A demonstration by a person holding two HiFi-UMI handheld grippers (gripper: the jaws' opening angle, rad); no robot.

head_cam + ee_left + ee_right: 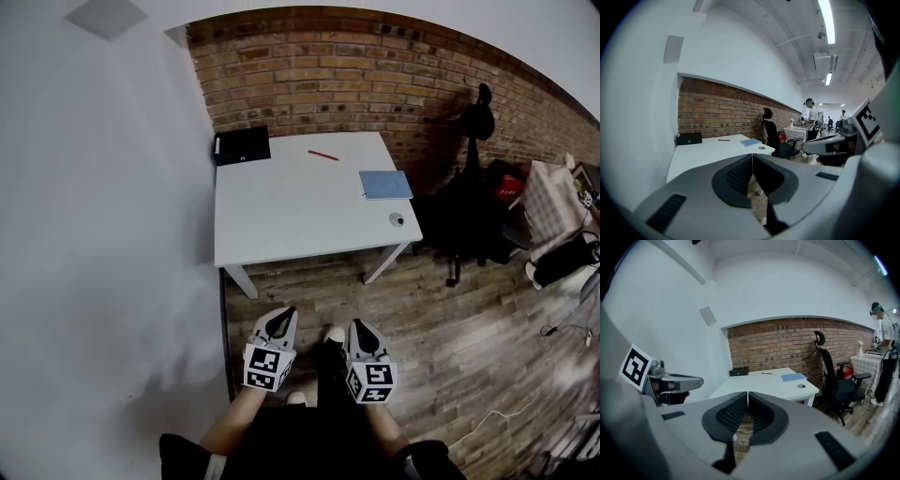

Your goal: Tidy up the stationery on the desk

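The stationery is all on the white desk (291, 216), so I start there. A red pen (323, 156) lies near the back edge at about 12 o'clock on the top, slanted. A blue notebook (385, 185) lies flat at 3 o'clock, hard against the right edge. At 4 o'clock, near the front right corner, I see a small round thing (397, 220); it's too small for me to say what it is. A black box (242, 145) fills the back left corner at 10 o'clock, against the brick wall (375, 75). All four lie well apart from one another.

Both claws are short of the desk, over the wooden floor (450, 347), with the desk at 12 o'clock ahead of them. The left gripper (287, 311) has its jaws together, pad against pad. The right gripper (357, 324) is the same, jaws closed on themselves. They sit side by side, near each other, and each shows up in the other's camera.

A black office chair (473, 211) stands at 3 o'clock from the desk, just beside its right edge. In the left gripper view a person (812, 118) stands further back in the room, beyond the chair.
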